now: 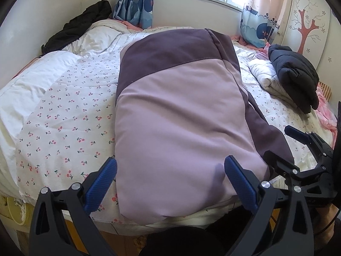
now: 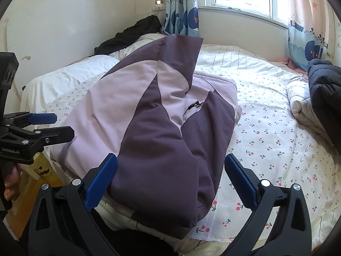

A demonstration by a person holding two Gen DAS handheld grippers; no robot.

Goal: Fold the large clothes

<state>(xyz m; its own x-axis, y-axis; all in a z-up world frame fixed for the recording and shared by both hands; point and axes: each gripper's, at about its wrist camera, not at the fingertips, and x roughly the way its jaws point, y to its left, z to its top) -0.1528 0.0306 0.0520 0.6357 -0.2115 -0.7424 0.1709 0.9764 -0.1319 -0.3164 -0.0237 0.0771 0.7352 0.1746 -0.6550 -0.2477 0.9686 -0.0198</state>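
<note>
In the left wrist view, the left gripper (image 1: 170, 177) hovers over the near end of a two-tone purple jacket (image 1: 181, 117), its blue-padded fingers (image 1: 240, 185) spread wide and holding nothing. The jacket lies folded into a long slab down the middle of the bed (image 1: 64, 128), the pale lilac panel near and a darker plum panel at the far end. The cherry-print sheet shows on both sides. At the right edge the right gripper (image 1: 285, 143) comes into view, also parted (its far finger hangs above the sheet, apart from the cloth). A folded black puffer coat (image 1: 296, 74) sits on a white quilted garment (image 1: 264, 72) at the far right of the bed, and a dark garment (image 1: 78, 25) is heaped in the far left corner.

In the right wrist view, the right gripper (image 2: 170, 177) is held above the jacket's (image 2: 153, 117) near dark edge, fingers (image 2: 100, 177) wide apart and empty. The jacket's folded layers show here, a sleeve lying across the top. The left gripper (image 2: 64, 125) reaches in from the left, open, beside the lilac edge; whether it touches the cloth I cannot tell.
</note>
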